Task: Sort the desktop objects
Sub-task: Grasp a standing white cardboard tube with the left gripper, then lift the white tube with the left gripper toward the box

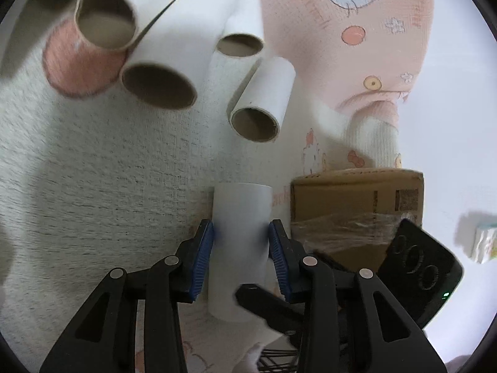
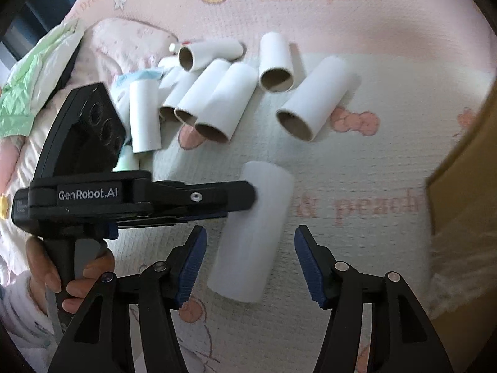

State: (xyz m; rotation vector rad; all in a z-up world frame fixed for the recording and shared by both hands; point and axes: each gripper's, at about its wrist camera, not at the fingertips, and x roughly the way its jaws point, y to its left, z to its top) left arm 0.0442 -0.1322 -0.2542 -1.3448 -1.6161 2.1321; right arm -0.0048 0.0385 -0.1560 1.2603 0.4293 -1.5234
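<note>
The left gripper (image 1: 240,242) has its jaws pressed on a white cardboard tube (image 1: 239,239) lying on the pink patterned blanket (image 2: 341,25); the right gripper (image 2: 250,264) stands with jaws wide around it.

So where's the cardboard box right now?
Left wrist view: the cardboard box sits just right of the white tube between the left gripper's pads.

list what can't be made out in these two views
1. Left wrist view: whether the left tool presses the white tube or only flanks it; contact is blurred.
2. Right wrist view: the cardboard box is cut off by the right edge; inside unseen.
3. Right wrist view: the pale packet behind the loose tubes is half hidden by the left tool's body.
</note>
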